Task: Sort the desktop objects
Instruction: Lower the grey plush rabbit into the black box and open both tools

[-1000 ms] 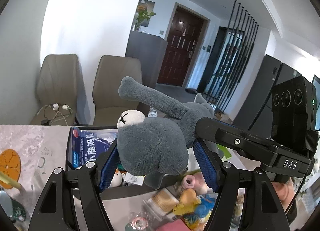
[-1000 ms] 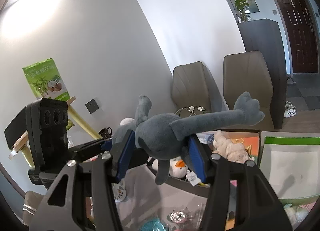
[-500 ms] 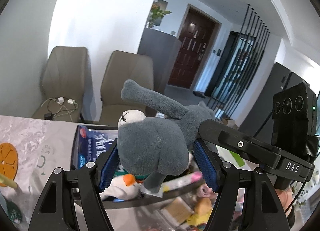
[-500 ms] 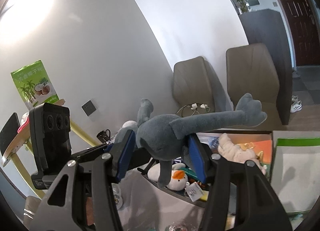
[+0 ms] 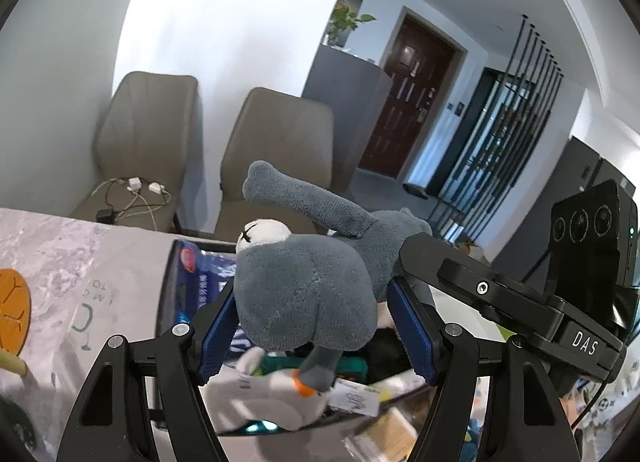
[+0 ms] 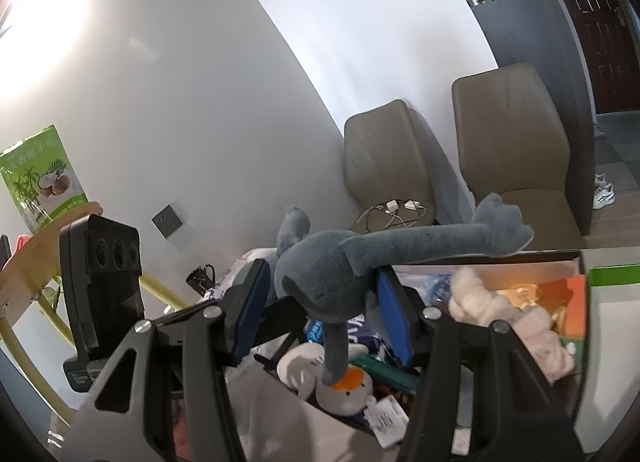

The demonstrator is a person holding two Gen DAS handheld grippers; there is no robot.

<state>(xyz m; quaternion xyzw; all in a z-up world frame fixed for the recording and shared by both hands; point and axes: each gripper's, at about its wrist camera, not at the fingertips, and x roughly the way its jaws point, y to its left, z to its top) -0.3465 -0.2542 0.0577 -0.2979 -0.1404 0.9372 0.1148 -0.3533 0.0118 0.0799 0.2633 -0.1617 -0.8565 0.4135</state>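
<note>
Both grippers hold one grey plush toy (image 5: pixel 308 294) with long limbs in the air. My left gripper (image 5: pixel 312 326) is shut on its round body. My right gripper (image 6: pixel 320 310) is shut on its other end (image 6: pixel 320 282), one long arm sticking out to the right. The toy hangs just above a dark open box (image 6: pixel 582 302) full of toys. A white plush duck with an orange beak (image 6: pixel 340 386) lies in the box under the toy's dangling leg; it also shows in the left wrist view (image 5: pixel 280 390).
The box also holds a blue printed bag (image 5: pixel 208 282), a beige plush (image 6: pixel 516 326) and an orange packet (image 6: pixel 568 310). An orange coaster (image 5: pixel 12 314) lies on the marble table at left. Two beige chairs (image 5: pixel 276 166) stand behind. A green-edged white lid (image 6: pixel 616 302) lies right of the box.
Both grippers have carried the grey plush forward and lower over the box; the box and white duck now sit directly beneath it. Both grips are unchanged.
</note>
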